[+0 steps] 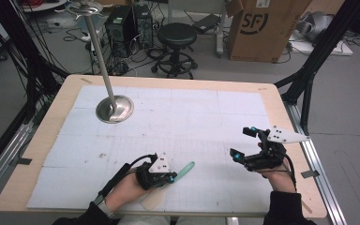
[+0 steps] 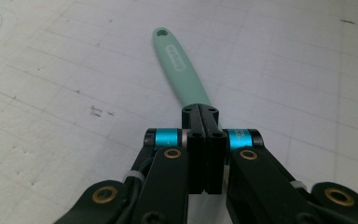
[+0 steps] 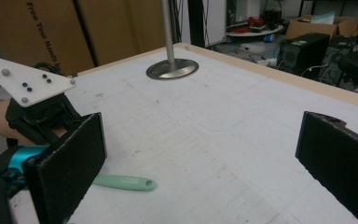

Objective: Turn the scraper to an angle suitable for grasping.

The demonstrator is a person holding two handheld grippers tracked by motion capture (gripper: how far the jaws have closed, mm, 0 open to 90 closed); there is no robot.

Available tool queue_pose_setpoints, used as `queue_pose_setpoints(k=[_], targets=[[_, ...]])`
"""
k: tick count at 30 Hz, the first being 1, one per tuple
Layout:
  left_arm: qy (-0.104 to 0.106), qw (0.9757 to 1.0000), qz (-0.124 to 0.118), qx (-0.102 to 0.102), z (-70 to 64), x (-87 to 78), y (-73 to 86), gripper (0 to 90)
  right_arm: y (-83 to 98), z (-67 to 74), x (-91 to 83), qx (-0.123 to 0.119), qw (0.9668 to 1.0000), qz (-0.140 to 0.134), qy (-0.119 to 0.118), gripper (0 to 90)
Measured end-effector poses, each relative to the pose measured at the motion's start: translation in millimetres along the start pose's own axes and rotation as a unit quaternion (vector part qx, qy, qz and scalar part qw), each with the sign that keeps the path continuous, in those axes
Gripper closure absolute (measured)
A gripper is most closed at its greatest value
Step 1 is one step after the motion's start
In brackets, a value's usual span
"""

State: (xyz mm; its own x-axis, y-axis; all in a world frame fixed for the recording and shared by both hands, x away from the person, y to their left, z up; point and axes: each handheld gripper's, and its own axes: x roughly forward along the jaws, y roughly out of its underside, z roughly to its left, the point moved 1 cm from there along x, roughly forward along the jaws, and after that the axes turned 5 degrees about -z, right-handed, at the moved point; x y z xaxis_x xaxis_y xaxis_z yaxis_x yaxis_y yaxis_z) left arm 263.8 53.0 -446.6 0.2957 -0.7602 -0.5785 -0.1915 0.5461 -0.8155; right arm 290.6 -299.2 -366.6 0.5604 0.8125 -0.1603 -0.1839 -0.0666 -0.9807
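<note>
Mint handle (image 2: 182,74) juts from the clenched left hand-held gripper (image 2: 204,122); right hand-held gripper (image 1: 243,143) released, well apart.

**Counts on and around the surface**

Two grippers: left gripper (image 1: 172,178), right gripper (image 1: 243,143). One mint-green handled utensil (image 2: 179,70). One metal stand (image 1: 114,108) with round base and pole. One white gridded mat (image 1: 206,122) on one surface (image 1: 37,140). Beyond it: one black stool (image 1: 176,35), one cardboard box (image 1: 262,28), two black computer towers (image 1: 130,26). Loose cables too tangled to count.
</note>
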Motion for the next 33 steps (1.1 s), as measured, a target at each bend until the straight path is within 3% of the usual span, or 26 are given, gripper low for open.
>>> queue_pose_setpoints(k=[3, 5, 7, 12, 15, 26, 33], targets=[[0.011, 0.9998, -0.012, 0.005, -6.9, -8.6, 0.7, 89.9, 0.4, -0.5, -0.7, 0.000, 1.0000, 0.000, 0.001, 0.9], [0.026, 0.9995, -0.015, -0.004, -11.0, -11.2, 0.1, 89.9, 1.3, -1.0, -0.8, 0.003, 1.0000, 0.004, 0.002, 0.9], [0.039, 0.9992, -0.008, -0.007, -15.4, -11.4, 0.4, 89.9, 1.5, -0.8, -0.8, 0.004, 1.0000, 0.003, 0.002, 0.9], [0.045, 0.9989, 0.016, 0.001, -22.9, -6.8, 6.9, 89.9, 0.0, -0.7, -3.1, 0.001, 1.0000, -0.004, 0.002, 0.9], [0.061, 0.9976, 0.024, -0.023, -22.7, -11.3, 8.7, 89.7, -0.1, -0.8, -3.9, 0.003, 1.0000, -0.004, 0.002, 0.9], [0.039, 0.9984, 0.036, -0.019, -20.4, -19.2, 12.3, 90.0, 0.4, 0.2, -1.7, 0.001, 1.0000, 0.000, -0.001, 0.9], [0.007, 0.9987, 0.041, -0.029, -0.9, -33.4, 21.4, 90.0, 0.4, -0.5, -2.5, 0.003, 1.0000, -0.001, 0.001, 0.9]])
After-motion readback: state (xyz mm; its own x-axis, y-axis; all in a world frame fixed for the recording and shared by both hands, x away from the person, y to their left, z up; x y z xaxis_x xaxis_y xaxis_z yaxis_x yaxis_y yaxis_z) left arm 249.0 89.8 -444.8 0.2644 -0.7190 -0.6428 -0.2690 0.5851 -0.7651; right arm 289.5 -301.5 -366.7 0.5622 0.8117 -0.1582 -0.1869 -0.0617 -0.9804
